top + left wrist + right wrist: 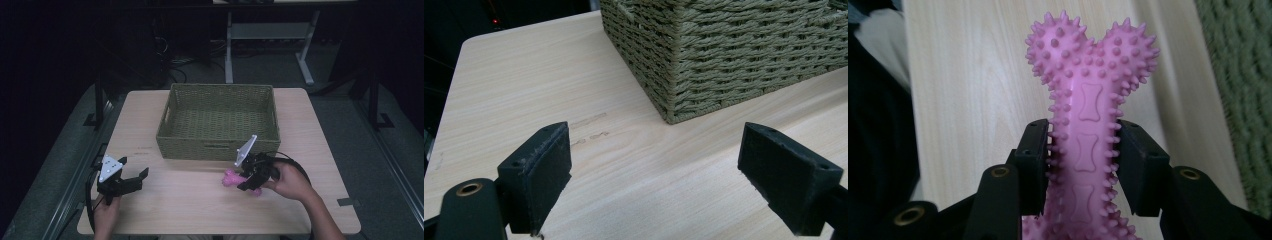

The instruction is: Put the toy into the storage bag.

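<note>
A pink spiky bone-shaped toy [1088,115] lies between the jaws of my right gripper [1083,165], which is shut on its shaft. In the high view the pink toy [234,179] sits low over the table just in front of the woven basket [218,145], held by the right gripper [252,177]. My left gripper [135,176] rests near the table's front left, open with nothing between its fingers [541,165]. The left gripper view looks past the wide-apart jaws at the basket's near corner [704,65].
The olive woven basket is empty and takes up the middle back of the light wooden table [190,200]. Bare tabletop lies between the two grippers. Dark floor, desk legs [229,55] and cables lie beyond the far edge.
</note>
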The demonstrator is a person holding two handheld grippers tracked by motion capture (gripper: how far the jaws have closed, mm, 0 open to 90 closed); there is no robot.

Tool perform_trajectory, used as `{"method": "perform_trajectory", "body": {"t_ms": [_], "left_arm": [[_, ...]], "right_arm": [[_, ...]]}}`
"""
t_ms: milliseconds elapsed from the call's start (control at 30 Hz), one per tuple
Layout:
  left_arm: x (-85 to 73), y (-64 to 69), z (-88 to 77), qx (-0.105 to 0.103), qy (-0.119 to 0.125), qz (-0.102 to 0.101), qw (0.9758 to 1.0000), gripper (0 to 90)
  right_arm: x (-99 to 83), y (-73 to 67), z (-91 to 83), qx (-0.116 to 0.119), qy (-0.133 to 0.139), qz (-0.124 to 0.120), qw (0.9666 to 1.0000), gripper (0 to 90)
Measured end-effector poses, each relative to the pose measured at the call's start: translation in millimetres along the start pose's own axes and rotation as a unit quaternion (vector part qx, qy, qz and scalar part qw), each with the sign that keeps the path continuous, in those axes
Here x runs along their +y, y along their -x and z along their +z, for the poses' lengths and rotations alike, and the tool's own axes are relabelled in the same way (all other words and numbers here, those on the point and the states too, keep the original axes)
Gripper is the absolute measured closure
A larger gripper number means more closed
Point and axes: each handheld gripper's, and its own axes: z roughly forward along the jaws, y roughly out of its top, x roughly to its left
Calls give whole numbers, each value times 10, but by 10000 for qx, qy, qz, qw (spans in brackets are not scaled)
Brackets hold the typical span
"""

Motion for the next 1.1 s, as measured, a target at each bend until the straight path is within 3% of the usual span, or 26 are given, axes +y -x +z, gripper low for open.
{"method": "perform_trajectory", "body": {"t_ms": [433,1100], "left_arm": [[1,-1,1,-14,5,-7,10000,133],[11,4,35,-39,-19,-34,10000,133]], "right_arm": [[117,197,-287,203,339,25,9992,578],[226,329,-537,184,512,15,9985,577]]}}
